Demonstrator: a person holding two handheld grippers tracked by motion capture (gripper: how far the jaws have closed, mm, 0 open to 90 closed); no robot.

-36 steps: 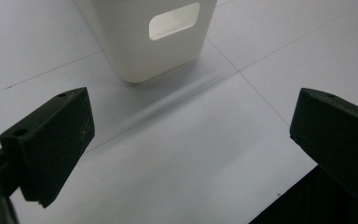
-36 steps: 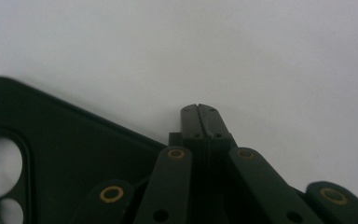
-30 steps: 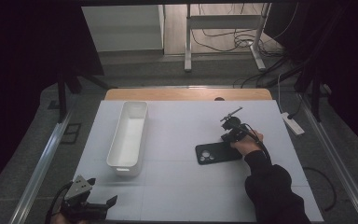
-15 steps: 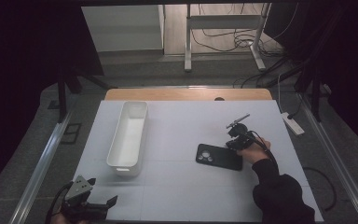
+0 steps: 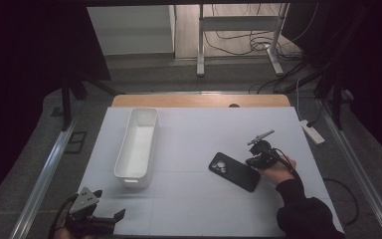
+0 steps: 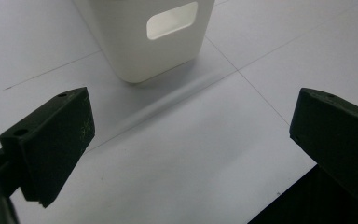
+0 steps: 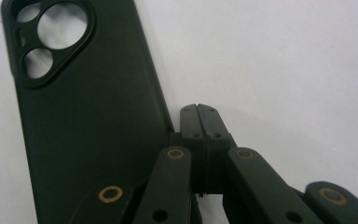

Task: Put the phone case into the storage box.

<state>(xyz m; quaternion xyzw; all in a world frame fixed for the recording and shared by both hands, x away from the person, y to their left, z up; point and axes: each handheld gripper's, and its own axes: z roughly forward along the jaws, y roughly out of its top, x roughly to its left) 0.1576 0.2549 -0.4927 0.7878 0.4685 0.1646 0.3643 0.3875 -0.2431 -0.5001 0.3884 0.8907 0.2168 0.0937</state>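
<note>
Phone case (image 5: 234, 172), black, lies flat right of centre on the white table (image 5: 194, 149). Right gripper (image 7: 199, 112) has its jaws pressed together, just beside the case's right edge. Left gripper (image 6: 191, 140) sits near-left, jaws wide apart, facing the white bin (image 5: 138, 142).

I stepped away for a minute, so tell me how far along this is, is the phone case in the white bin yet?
Not yet. The phone case lies flat on the table, outside the white bin, which looks empty. In hand: the right gripper, jaws shut, sits at the case's edge, gripping nothing. The left gripper waits open near the bin's end. Picking up and placing would remain.
</note>
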